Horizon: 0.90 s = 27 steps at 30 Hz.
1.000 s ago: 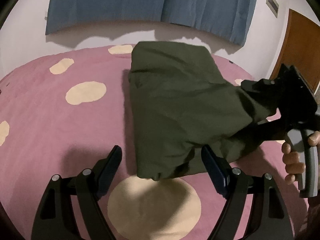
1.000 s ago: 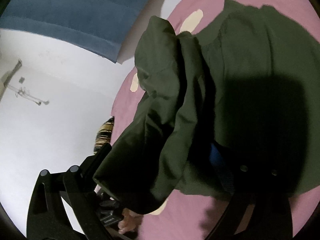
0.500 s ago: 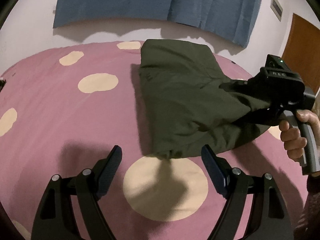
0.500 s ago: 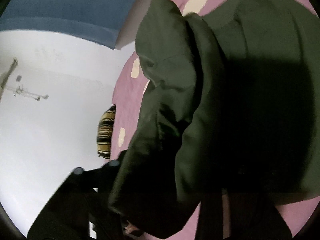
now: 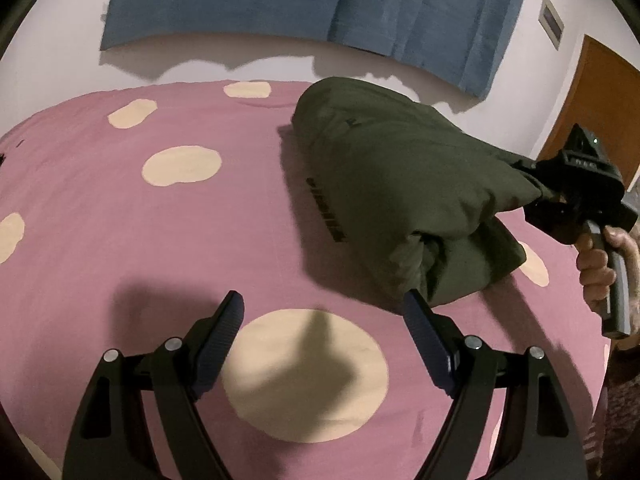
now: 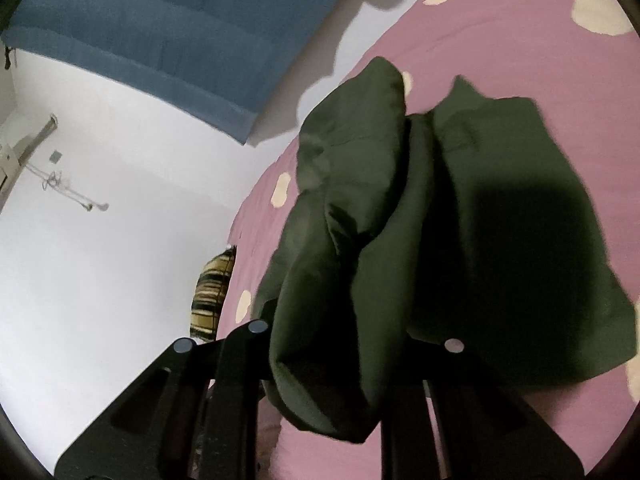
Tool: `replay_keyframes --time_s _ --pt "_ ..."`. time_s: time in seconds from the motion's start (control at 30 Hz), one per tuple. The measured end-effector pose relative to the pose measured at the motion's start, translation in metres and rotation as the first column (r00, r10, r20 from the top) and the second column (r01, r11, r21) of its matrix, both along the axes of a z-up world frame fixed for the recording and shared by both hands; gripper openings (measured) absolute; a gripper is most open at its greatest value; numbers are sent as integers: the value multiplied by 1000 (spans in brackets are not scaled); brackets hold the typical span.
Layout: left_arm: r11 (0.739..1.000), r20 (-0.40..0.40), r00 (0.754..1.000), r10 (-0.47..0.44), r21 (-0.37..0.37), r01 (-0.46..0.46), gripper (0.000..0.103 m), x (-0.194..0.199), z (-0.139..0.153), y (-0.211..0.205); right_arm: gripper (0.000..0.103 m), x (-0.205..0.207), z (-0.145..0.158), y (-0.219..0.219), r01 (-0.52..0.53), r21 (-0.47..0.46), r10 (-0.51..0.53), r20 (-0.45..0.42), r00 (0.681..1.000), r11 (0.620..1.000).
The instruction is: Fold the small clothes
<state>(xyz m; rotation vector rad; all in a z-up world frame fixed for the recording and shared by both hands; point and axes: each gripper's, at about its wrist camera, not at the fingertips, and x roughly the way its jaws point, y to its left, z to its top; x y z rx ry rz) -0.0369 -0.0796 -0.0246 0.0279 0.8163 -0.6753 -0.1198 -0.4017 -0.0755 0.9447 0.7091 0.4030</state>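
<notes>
nearest to me in the left wrist view, my left gripper (image 5: 322, 312) hangs with its dark blue pads spread wide and nothing between them, over a big cream spot on the pink bed cover with cream spots (image 5: 140, 240); its shadow falls across that spot. just past its right pad lies the dark olive green cloth garment (image 5: 396, 184), bunched in a thick fold on the bed, with a line of dark print down its near side. one end of it is lifted off the bed to the right, where my right gripper (image 5: 538, 196) is closing on it, a hand (image 5: 600, 264) wrapped round the grey handle below. in the right wrist view the cloth runs straight down between the black arms of the right gripper (image 6: 340, 364) and hides its pads, so the garment (image 6: 500, 240) is clearly pinched there. beyond the bed i see a white wall, a blue curtain (image 5: 320, 0) and, at right, a brown wooden door (image 5: 596, 104). a striped yellow and black cushion (image 6: 210, 292) sits at the bed's edge.
</notes>
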Motion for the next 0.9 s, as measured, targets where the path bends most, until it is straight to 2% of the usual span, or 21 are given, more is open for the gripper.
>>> replay_keyframes --time_s 0.13,0.23,0.4,0.53,0.7,0.77,0.83,0.9 --pt "999 11 999 -40 6 40 80 -4 3 -22 15 -2 -10 -8 9 23 -9 9 1000 1000" --pt "997 39 997 -69 33 68 81 -6 4 -43 15 1 -6 -4 9 11 -9 27 1000 1000" --pt "994 77 997 -30 105 22 83 7 -5 -63 13 -11 -8 -16 38 0 -38 50 998 999" --pt "998 -17 999 -36 48 37 84 19 -12 -64 12 -25 -26 -33 80 13 -80 26 996 997" --pt "995 -36 999 -40 87 43 85 21 -24 -72 11 -34 -69 -52 119 37 -117 -46 992 992" --pt "996 -68 997 -38 77 44 85 25 -30 -72 11 -32 -83 -56 122 63 -118 -63 991 991" --pt "997 -91 995 -36 64 42 85 28 -32 -71 11 -29 -92 -57 121 89 -116 -65 991 989" --pt "997 -78 996 -37 71 43 85 28 -33 -71 10 -28 -93 -58 118 101 -112 -62 992 988"
